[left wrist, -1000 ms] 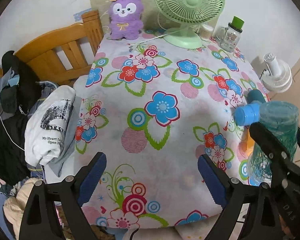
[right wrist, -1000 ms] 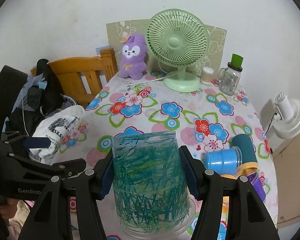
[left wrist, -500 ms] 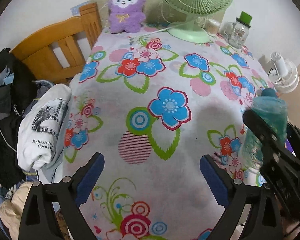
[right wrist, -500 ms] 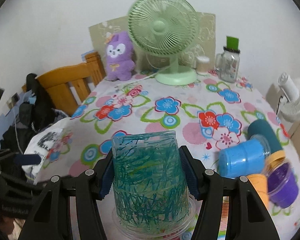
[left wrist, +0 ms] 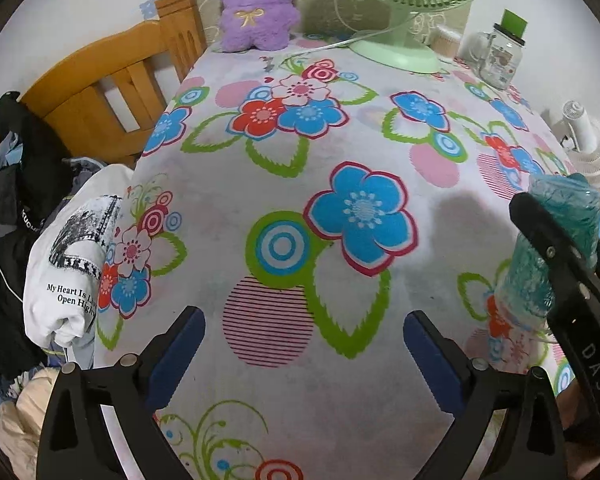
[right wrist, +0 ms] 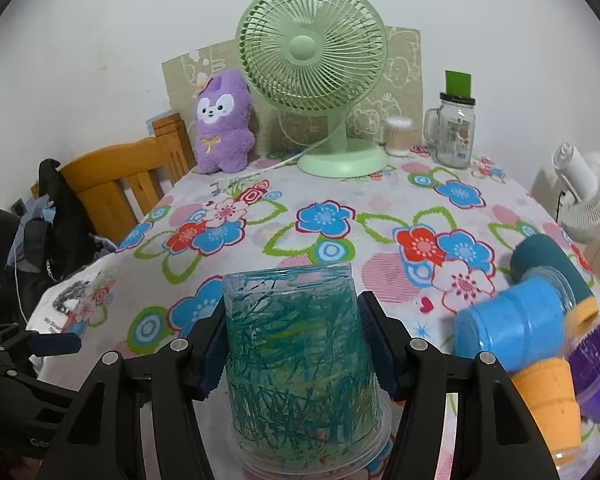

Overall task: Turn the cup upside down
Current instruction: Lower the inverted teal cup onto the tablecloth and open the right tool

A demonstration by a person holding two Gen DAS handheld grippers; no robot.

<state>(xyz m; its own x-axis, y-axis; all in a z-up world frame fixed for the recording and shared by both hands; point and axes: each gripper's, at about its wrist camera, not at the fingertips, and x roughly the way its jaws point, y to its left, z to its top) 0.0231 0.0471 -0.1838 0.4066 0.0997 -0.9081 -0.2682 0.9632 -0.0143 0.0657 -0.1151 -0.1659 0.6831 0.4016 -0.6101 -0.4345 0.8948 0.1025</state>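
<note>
A clear plastic cup scribbled with teal (right wrist: 300, 360) stands upside down, rim down, on the flowered tablecloth (right wrist: 340, 216) near the front edge. My right gripper (right wrist: 298, 344) is shut on the cup's sides, blue pads against it. The cup also shows in the left wrist view (left wrist: 552, 248) at the right, with the right gripper's black arm across it. My left gripper (left wrist: 300, 352) is open and empty, low over the cloth to the left of the cup.
Other cups lie tipped at the right: blue (right wrist: 512, 324), dark teal (right wrist: 552, 268), orange (right wrist: 548, 400), purple (right wrist: 596, 360). A green fan (right wrist: 320, 80), purple plush (right wrist: 220, 120) and glass jar (right wrist: 454, 132) stand at the back. A wooden chair (left wrist: 112, 88) with clothes stands left.
The right gripper, still shut on the cup, has lowered it until its rim rests on the cloth. The left gripper has moved forward over the table, still open.
</note>
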